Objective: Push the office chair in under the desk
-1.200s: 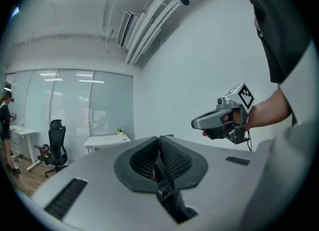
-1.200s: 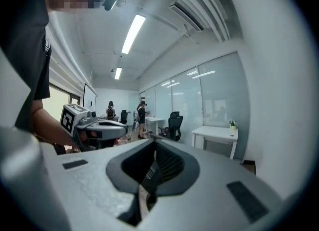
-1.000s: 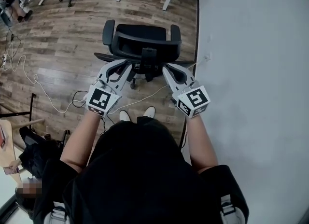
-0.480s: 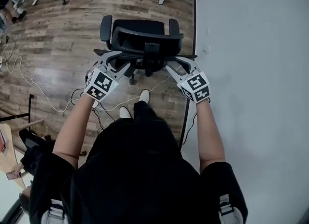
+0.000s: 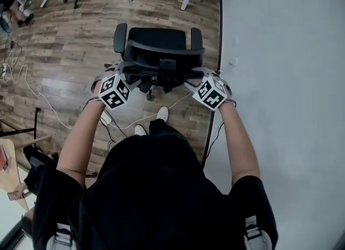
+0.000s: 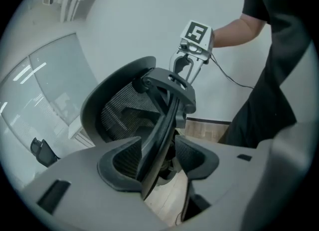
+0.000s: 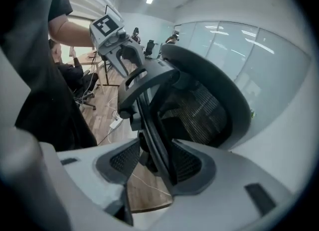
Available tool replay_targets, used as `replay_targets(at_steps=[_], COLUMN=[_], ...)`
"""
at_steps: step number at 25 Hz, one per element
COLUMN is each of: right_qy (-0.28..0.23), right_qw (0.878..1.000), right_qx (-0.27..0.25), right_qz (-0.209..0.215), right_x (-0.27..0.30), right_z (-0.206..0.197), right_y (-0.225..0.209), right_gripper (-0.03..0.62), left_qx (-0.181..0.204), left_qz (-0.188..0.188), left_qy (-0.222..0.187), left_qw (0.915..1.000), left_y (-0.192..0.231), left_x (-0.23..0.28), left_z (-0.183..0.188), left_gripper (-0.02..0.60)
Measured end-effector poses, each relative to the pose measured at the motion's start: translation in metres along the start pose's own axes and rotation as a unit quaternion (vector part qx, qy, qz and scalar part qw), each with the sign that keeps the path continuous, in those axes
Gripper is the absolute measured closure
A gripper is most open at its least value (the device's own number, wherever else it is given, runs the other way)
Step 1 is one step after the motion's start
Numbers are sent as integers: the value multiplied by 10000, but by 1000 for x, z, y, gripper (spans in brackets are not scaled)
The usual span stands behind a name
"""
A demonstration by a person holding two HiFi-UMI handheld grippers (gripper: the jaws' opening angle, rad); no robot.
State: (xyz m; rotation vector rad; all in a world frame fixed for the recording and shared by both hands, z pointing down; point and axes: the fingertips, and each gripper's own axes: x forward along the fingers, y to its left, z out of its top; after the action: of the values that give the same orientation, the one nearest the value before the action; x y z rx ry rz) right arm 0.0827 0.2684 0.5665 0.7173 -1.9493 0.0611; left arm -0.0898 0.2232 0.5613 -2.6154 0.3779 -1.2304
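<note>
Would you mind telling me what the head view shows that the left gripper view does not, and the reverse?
Only the head view: the person's white shoes, and the white cable on the wooden floor. Only the left gripper view: the backrest's dark mesh and a glass wall. Both: the black office chair's backrest frame, with the left gripper opening its jaws around its edge.

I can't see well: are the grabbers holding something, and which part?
Nothing is gripped yet. The jaws of the left gripper and right gripper are opening, each around a side edge of the backrest of the office chair.
</note>
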Motion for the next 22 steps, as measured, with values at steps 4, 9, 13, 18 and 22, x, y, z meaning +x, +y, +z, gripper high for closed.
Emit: replay_targets(at_steps=[4, 9, 13, 18, 22], right_qy=[386, 823, 1162, 1196, 1240], right_qw=[9973, 9875, 9756, 9745, 9758], right_qx=[-548, -1286, -1826, -1846, -1724], right_qz=[309, 394, 369, 451, 527], right_x=[13, 29, 40, 42, 40], right_z=[-6, -13, -19, -19, -14], right_y=[3, 6, 7, 6, 6], right_gripper=[408, 411, 431, 479, 487], left_qx=[268, 868, 1229, 1386, 1351], left_qz=[-242, -286, -317, -294, -353], left_qy=[483, 1155, 1536, 1608, 1640], left_qw=[9982, 9891, 9799, 9768, 9765], left_y=[-4, -5, -4, -1, -1], left_x=[11, 26, 34, 35, 34], left_z=[-8, -22, -31, -30, -31], left_gripper=[376, 380, 398, 445, 446])
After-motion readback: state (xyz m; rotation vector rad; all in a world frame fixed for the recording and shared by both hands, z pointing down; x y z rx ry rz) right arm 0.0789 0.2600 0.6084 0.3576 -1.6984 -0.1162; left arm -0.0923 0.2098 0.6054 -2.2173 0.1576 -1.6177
